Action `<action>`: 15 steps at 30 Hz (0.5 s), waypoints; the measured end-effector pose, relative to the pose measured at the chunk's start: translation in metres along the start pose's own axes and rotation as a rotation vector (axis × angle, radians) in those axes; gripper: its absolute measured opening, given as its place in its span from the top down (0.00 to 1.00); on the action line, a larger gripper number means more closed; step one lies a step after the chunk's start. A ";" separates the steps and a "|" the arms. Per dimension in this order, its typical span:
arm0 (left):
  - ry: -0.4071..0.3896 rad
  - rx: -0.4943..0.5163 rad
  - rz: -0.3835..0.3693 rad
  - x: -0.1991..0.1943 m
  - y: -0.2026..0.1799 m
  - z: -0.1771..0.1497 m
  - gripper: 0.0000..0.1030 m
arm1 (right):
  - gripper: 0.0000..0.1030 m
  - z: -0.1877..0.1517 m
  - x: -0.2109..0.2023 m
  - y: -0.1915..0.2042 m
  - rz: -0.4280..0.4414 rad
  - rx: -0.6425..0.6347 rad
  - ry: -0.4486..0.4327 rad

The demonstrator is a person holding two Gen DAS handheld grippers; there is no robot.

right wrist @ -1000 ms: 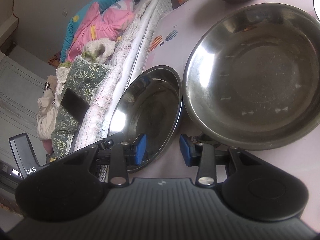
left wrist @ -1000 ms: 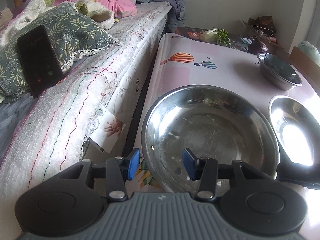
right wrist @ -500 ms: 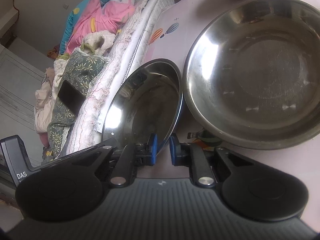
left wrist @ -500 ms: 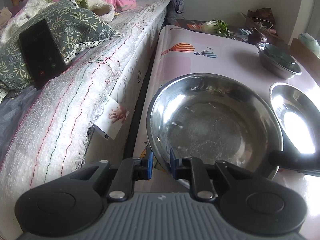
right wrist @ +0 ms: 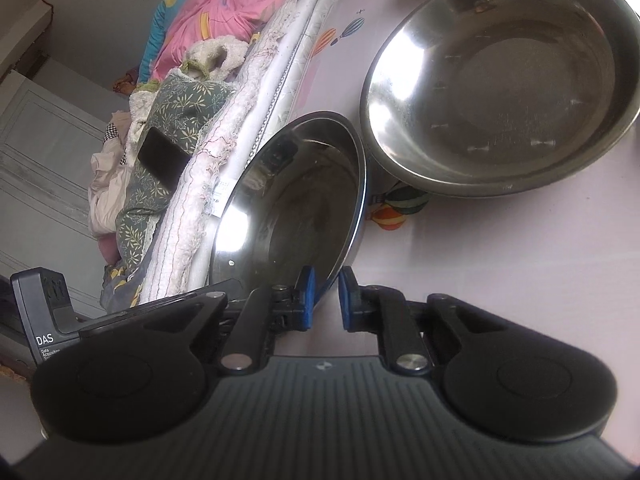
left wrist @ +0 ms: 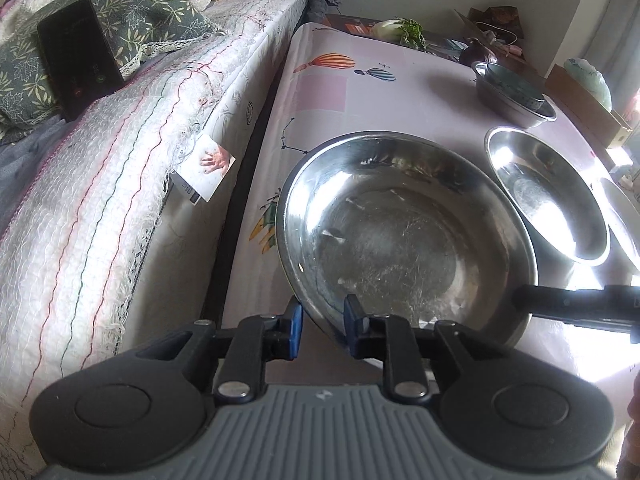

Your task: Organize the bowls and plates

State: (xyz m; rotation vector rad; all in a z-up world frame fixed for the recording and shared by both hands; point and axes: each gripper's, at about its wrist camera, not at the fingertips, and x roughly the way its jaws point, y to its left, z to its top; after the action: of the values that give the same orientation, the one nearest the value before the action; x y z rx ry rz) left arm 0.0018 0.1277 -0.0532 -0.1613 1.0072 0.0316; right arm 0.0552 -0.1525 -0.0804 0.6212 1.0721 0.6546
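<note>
A large steel bowl (left wrist: 404, 236) is lifted and tilted above the pink table. My left gripper (left wrist: 320, 330) is shut on its near rim. My right gripper (right wrist: 324, 300) is shut on the rim of a smaller steel plate (right wrist: 292, 208), held tilted on edge. That plate (left wrist: 548, 196) shows to the right of the large bowl in the left wrist view. The large bowl (right wrist: 500, 80) lies beyond the plate in the right wrist view. A small steel bowl (left wrist: 514, 98) with a grey dish nested in it stands at the far right of the table.
A bed (left wrist: 120, 184) with a white quilt runs along the table's left edge. A black phone (left wrist: 78, 60) leans on a leaf-print pillow. Vegetables (left wrist: 400, 28) and clutter sit at the far table end. A cardboard box (left wrist: 588, 108) stands at the right.
Both grippers closed from open onto their rims. The large bowl and the plate then rose off the table and tilted.
</note>
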 end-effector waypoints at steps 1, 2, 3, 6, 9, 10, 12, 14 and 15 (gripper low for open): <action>0.002 -0.005 -0.003 -0.002 0.002 -0.002 0.77 | 0.89 -0.003 -0.002 -0.001 0.007 0.005 0.005; -0.001 -0.009 0.000 -0.004 0.004 -0.003 0.76 | 0.88 -0.006 -0.004 -0.001 0.009 0.004 0.006; -0.008 -0.012 0.009 -0.006 0.005 -0.004 0.71 | 0.88 -0.009 -0.006 -0.001 0.006 -0.001 0.006; -0.038 -0.017 0.025 -0.011 0.007 -0.002 0.57 | 0.86 -0.010 -0.012 0.003 -0.017 -0.022 -0.001; -0.068 -0.008 0.033 -0.010 0.005 0.007 0.54 | 0.85 -0.004 -0.018 0.006 -0.072 -0.051 -0.042; -0.077 -0.003 0.043 -0.008 0.004 0.010 0.53 | 0.84 -0.001 -0.018 0.006 -0.088 -0.056 -0.055; -0.090 0.013 0.071 0.000 0.000 0.016 0.53 | 0.84 0.004 -0.017 0.006 -0.109 -0.067 -0.075; -0.097 0.035 0.115 0.009 -0.004 0.021 0.54 | 0.84 0.008 -0.013 0.006 -0.135 -0.077 -0.090; -0.093 0.044 0.131 0.014 -0.005 0.023 0.55 | 0.84 0.009 -0.010 0.006 -0.146 -0.084 -0.094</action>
State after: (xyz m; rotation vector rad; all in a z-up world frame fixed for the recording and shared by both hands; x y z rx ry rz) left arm 0.0290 0.1256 -0.0523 -0.0534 0.9236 0.1352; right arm 0.0591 -0.1574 -0.0670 0.4917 0.9871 0.5350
